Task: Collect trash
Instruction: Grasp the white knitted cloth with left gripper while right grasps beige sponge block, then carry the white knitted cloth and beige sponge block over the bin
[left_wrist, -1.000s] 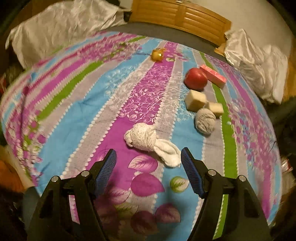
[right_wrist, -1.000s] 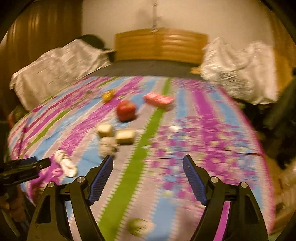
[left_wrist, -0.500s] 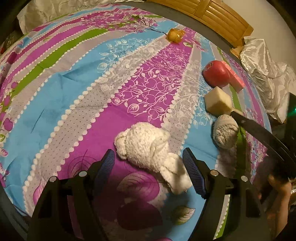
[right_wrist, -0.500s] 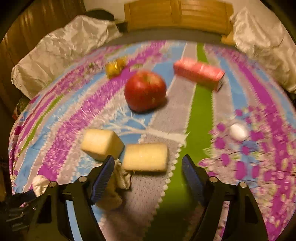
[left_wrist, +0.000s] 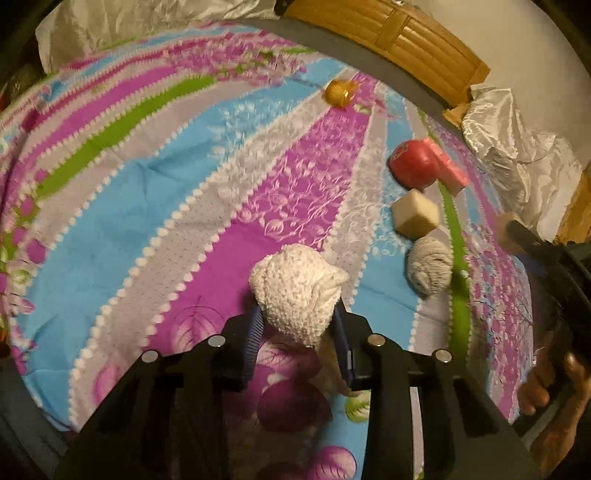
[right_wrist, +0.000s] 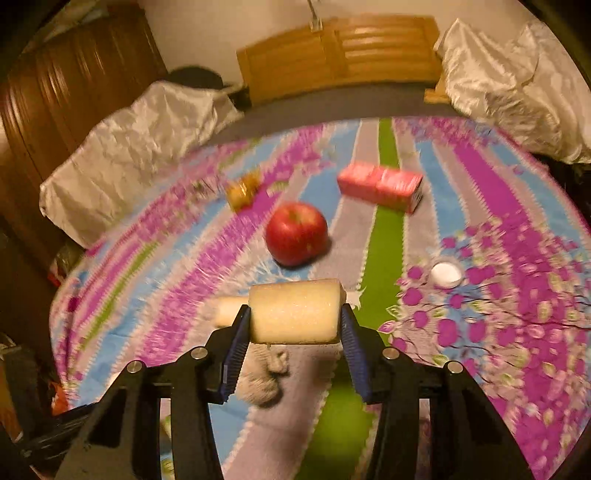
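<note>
My left gripper (left_wrist: 298, 325) is shut on a knotted white cloth (left_wrist: 299, 291) and holds it above the striped bedspread (left_wrist: 147, 206). My right gripper (right_wrist: 293, 325) is shut on a pale yellow sponge block (right_wrist: 295, 312), lifted off the bed. A second sponge block (left_wrist: 415, 214) lies on the bed, partly hidden in the right wrist view (right_wrist: 227, 310). A grey balled cloth (left_wrist: 430, 264) lies beside it and shows under the right fingers (right_wrist: 260, 384). A red apple (right_wrist: 296, 233), a pink carton (right_wrist: 380, 186) and a gold wrapper (right_wrist: 242, 192) lie farther back.
A small white cap (right_wrist: 446, 274) lies right of the green stripe. White pillows (right_wrist: 140, 140) sit at the left and right (right_wrist: 513, 85) of the wooden headboard (right_wrist: 340, 51). A dark wardrobe (right_wrist: 55, 96) stands left. The right gripper also shows in the left wrist view (left_wrist: 546, 254).
My left gripper closed on the white cloth and lifted it. My right gripper closed on the nearer sponge block and raised it off the bed.
</note>
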